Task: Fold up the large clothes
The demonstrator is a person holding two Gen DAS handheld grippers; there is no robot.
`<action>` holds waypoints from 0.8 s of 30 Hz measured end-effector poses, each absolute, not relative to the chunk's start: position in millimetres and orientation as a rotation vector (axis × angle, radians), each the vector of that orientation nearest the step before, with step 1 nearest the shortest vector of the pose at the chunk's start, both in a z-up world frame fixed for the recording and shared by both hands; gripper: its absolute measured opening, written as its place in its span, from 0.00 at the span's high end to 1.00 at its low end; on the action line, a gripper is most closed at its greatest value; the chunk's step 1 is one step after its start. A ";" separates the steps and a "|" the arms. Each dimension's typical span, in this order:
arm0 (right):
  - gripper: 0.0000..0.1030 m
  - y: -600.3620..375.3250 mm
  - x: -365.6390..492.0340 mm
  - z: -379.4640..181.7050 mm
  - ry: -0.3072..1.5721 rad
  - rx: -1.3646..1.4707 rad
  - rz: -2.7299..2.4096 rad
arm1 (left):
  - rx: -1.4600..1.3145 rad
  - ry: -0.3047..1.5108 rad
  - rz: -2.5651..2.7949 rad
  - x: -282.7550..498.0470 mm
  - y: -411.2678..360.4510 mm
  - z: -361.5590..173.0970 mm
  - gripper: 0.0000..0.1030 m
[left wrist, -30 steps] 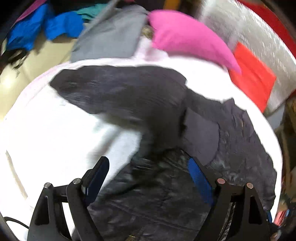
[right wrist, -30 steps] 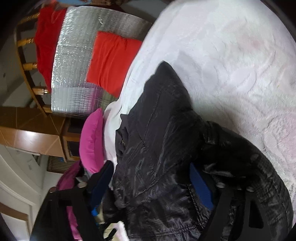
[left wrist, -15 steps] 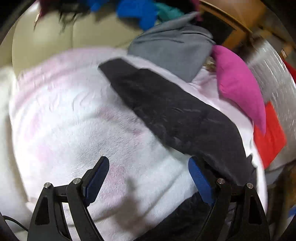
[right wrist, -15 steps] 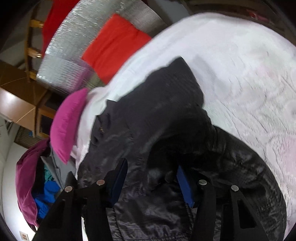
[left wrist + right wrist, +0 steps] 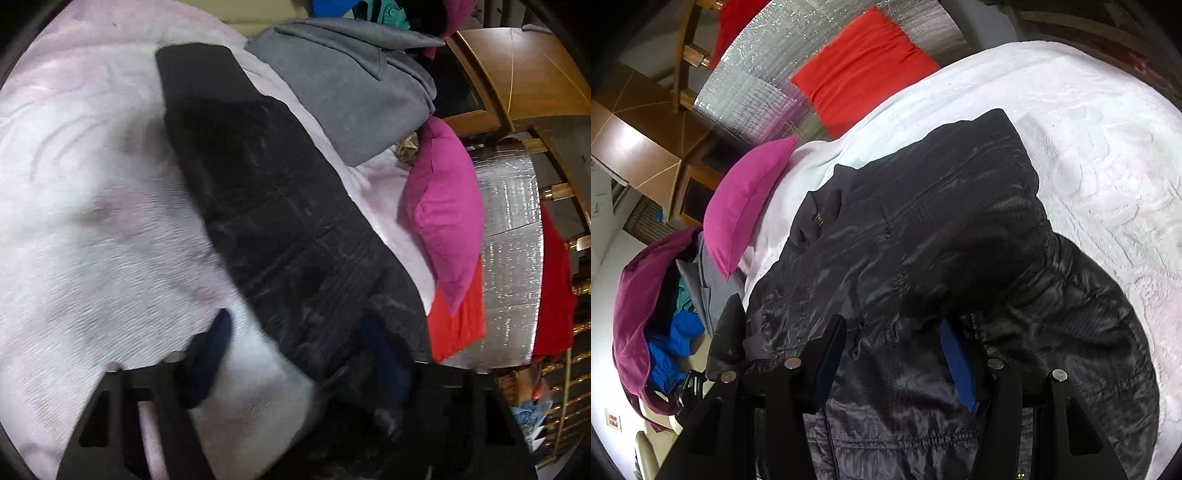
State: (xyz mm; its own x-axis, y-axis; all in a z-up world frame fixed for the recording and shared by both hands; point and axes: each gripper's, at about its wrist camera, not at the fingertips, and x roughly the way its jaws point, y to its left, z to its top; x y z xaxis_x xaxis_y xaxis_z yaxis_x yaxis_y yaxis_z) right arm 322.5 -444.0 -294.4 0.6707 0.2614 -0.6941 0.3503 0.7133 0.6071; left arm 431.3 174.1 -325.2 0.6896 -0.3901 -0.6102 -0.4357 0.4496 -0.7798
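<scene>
Since a second ago the left wrist view has swung across the bed: the black jacket's sleeve, then running sideways across the middle of the frame, now runs as a long diagonal band from the upper left down to the lower right, and both pairs of fingers stand closer together than they did.

Left wrist view: the left gripper point(image 5: 295, 354) is closing, its fingers point(image 5: 212, 349) still spread part way. The black jacket point(image 5: 266, 206) lies on the pale pink bedspread point(image 5: 92, 229); the lower end of its sleeve passes between the fingers and bunches against the right-hand one, while the left-hand one is over bare bedspread. Blur hides whether the pads press the cloth. A grey garment point(image 5: 351, 92) lies at the top of the frame beyond the sleeve, a pink pillow point(image 5: 443, 206) to the right, and a red cloth point(image 5: 458, 317) below the pillow.

Right wrist view: the right gripper point(image 5: 892, 354) has its fingers point(image 5: 955, 358) half spread, with a thick bunch of the jacket point(image 5: 942, 240) filling the gap between them; the fabric rises in a mound just above the tips and spreads to the lower right. Both pads lie against the cloth, pinching the fold. The bedspread point(image 5: 1108, 166) fills the upper right, the pillow point(image 5: 746, 199) sits at the left, and the red cloth point(image 5: 864, 66) is at the top centre.
</scene>
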 end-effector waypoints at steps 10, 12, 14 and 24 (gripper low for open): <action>0.45 -445.8 327.7 -300.9 0.859 0.828 -0.071 | -1.038 0.787 0.035 447.4 168.6 -303.5 0.88; 0.45 -447.0 327.5 -301.1 0.853 0.837 -0.076 | -0.958 0.735 0.024 442.7 157.5 -278.1 0.89; 0.45 -448.7 326.1 -301.1 0.845 0.851 -0.080 | -0.896 0.686 -0.009 436.7 141.0 -253.5 0.89; 0.45 -459.4 320.3 -301.2 0.806 0.914 -0.104 | -0.555 0.722 -0.308 412.8 -31.6 -209.9 0.90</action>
